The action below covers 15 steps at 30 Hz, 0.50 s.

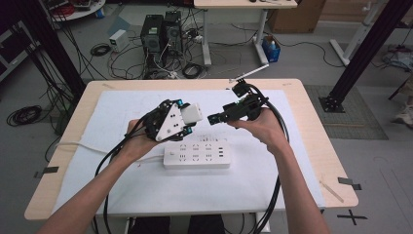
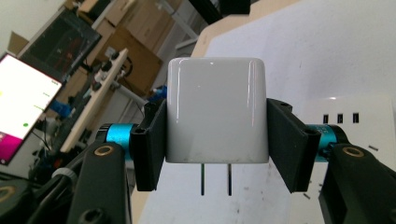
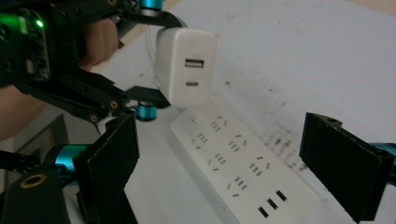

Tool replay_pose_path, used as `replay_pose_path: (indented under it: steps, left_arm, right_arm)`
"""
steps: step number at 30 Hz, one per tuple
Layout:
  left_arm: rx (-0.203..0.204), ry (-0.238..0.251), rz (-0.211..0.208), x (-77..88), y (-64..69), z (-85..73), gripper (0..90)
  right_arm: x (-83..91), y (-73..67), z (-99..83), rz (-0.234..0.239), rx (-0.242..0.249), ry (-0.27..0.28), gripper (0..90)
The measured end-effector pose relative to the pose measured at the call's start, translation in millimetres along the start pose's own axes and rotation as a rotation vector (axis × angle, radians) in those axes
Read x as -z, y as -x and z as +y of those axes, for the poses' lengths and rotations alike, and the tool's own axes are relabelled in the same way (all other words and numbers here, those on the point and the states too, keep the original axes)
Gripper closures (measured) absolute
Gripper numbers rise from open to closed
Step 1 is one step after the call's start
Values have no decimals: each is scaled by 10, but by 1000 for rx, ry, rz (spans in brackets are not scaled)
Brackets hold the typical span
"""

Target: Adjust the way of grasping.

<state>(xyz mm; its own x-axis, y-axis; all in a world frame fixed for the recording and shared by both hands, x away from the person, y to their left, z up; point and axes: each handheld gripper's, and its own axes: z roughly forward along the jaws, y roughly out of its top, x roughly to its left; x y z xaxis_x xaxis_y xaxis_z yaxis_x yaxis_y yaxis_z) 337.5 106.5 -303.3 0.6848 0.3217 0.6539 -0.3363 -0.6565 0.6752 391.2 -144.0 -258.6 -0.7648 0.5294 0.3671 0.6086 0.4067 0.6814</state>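
While the left gripper (image 1: 187, 119) hangs above the table, its two black jaws are clamped on the flanks of a glossy white cube-shaped plastic USB charger (image 2: 216, 109). The two flat metal prongs (image 2: 215, 179) stick out bare below the charger's body, in the left gripper view. From the right gripper view the charger's port face looks toward the right gripper, with one wide and one small oval port visible.

A white rectangular plastic power strip (image 1: 196, 155) lies flat on the white table cover (image 1: 272, 175), just below and in front of the held charger; its sockets look vacant as far as I can tell.

The right gripper (image 1: 212, 119) is held level facing the charger, jaws spread wide with nothing between them.

Judgement: pick-up done, charger lifted and secured. Remaining: align the prongs over a socket, press in, release. Insertion not yet begun; charger and strip are apart.
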Motion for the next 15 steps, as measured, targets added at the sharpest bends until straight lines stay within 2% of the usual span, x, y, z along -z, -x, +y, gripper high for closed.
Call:
replay_pose_path:
  steps: [2, 3, 4, 5, 7, 11, 13, 15]
  left_arm:
    - [-9, 19, 6, 3, 20, 16, 425]
    - [-9, 19, 6, 3, 20, 16, 425]
    - [-20, 34, 8, 13, 30, 36, 425]
    - [-23, 49, 8, 14, 39, 42, 425]
    - [-35, 66, 11, 21, 56, 62, 425]
    - [-48, 79, 22, 26, 84, 90, 425]
    - [-78, 93, 43, 32, 116, 129, 425]
    - [-87, 103, 50, 31, 133, 148, 425]
  right_arm:
    - [-7, -8, 8, 35, -3, 9, 114]
    - [-7, -8, 8, 35, -3, 9, 114]
    - [-9, -13, 11, 54, -10, 18, 114]
    - [-10, -17, 16, 94, -22, 34, 114]
    - [-19, -24, 20, 128, -28, 49, 114]
    - [-44, -32, 21, 145, -33, 50, 115]
    - [-79, -30, 15, 150, -48, 48, 116]
    - [-90, -17, 5, 175, -55, 68, 174]
